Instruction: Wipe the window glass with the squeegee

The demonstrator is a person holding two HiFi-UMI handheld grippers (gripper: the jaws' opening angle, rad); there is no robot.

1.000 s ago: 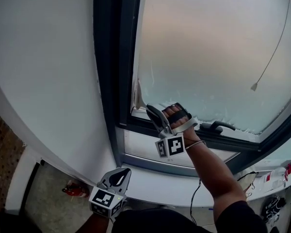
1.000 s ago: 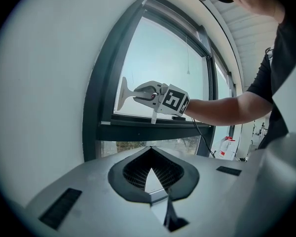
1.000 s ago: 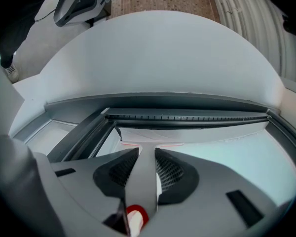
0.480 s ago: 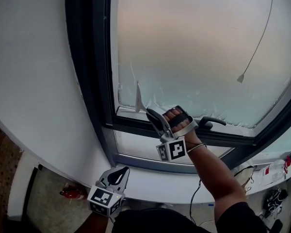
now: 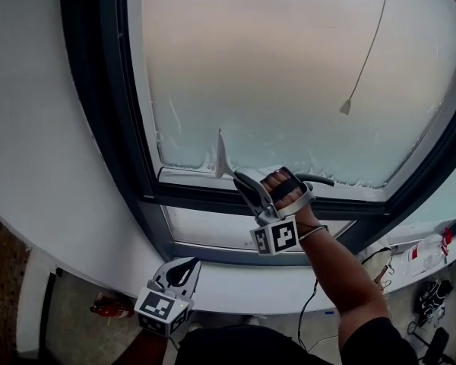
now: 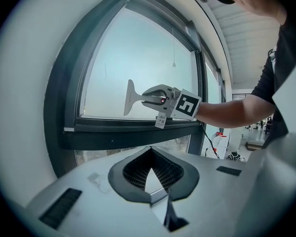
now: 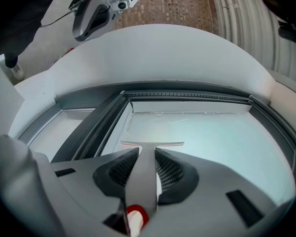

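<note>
Low on the window glass [image 5: 289,74], right tongs [image 5: 245,182] clamp the squeegee [image 5: 221,157], blade near the bottom frame; left tongs [image 5: 181,274] hang narrow, empty. Next, likely: lift, shift right, pull down.

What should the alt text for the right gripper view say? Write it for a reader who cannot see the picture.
The right tongs are shut on the grey handle of a squeegee, its T-shaped blade held toward the frosted window glass beside the dark frame. The left tongs show small at upper left, above a brick floor.
</note>
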